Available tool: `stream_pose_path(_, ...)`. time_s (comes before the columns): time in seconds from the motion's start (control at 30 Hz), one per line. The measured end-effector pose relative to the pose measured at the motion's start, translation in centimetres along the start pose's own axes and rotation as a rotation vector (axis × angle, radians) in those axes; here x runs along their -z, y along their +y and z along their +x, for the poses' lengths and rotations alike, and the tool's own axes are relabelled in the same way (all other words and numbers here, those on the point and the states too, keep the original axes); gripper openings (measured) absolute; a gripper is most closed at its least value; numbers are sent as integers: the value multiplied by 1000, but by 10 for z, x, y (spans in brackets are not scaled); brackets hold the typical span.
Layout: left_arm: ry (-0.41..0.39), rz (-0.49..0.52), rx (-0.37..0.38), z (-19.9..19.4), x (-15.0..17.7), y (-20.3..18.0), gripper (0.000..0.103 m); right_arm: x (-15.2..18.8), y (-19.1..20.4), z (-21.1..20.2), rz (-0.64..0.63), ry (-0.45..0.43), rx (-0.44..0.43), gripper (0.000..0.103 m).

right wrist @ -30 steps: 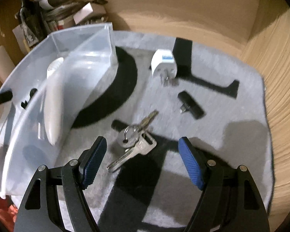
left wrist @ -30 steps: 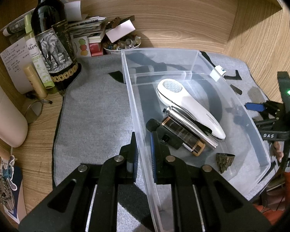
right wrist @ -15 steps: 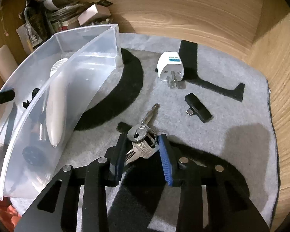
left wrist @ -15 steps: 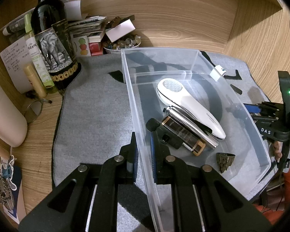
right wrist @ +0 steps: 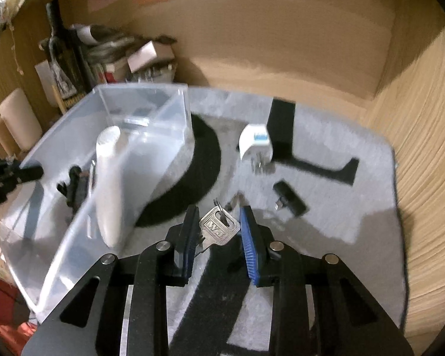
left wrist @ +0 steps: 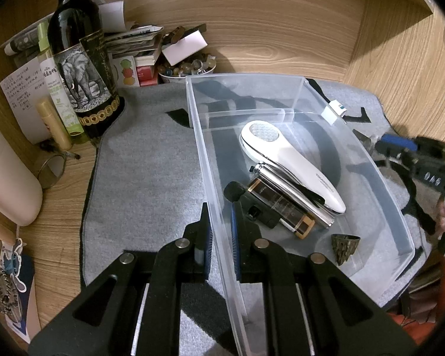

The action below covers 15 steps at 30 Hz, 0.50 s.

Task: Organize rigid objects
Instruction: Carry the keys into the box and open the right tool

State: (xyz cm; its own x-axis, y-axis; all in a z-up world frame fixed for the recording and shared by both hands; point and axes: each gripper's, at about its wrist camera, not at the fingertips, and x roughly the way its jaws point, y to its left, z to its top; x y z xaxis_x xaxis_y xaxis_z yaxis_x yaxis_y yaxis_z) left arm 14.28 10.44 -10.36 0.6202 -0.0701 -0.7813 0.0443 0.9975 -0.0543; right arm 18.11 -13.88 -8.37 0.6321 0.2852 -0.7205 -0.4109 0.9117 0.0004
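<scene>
Landmark: clear bin (left wrist: 296, 95) on the grey mat (left wrist: 145, 178), on a wooden bench (left wrist: 65, 184).

Left of the bin, at the mat's far corner: wine bottle (left wrist: 80, 68), upright, with a pale tube (left wrist: 53, 124) beside it. Behind the bin's far-left corner: paper stack (left wrist: 136, 41) and a bowl of small bits (left wrist: 187, 68).

Left gripper (left wrist: 221, 231): fingers pressed onto the bin's near-left wall, one pad outside, one inside.

Inside the bin: white handheld device (left wrist: 290, 163) lying diagonally; touching it, a chrome cylinder (left wrist: 293, 192); next to that, an amber-and-black cylinder (left wrist: 281, 207) over a black part (left wrist: 252, 204). Small bronze cone (left wrist: 344, 246) near the near-right corner, apart from the rest.

Right of the bin: right gripper (right wrist: 219, 234), fingers pinching the keys (right wrist: 219, 225). The bunch looks lifted off the mat; the frame is blurred, so contact cannot be told. The bin's right wall stands between the keys and the bin's inside.

Further right of the bin, on the mat: white plug adapter (right wrist: 255, 145), prongs toward the camera; black dongle (right wrist: 290, 198) nearer, apart from the adapter. Both lie beyond the fingers, clear of them.
</scene>
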Motion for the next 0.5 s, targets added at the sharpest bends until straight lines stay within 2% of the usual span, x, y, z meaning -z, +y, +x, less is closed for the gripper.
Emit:
stream_pose_path(0.27,0,0,0,0,0,1,11,-28,12,-28,-26,-104,-10,26)
stream_pose_path(0.5,0,-1,1,-1,0,0,11,-48,39,-45,-70,-190,-62,26)
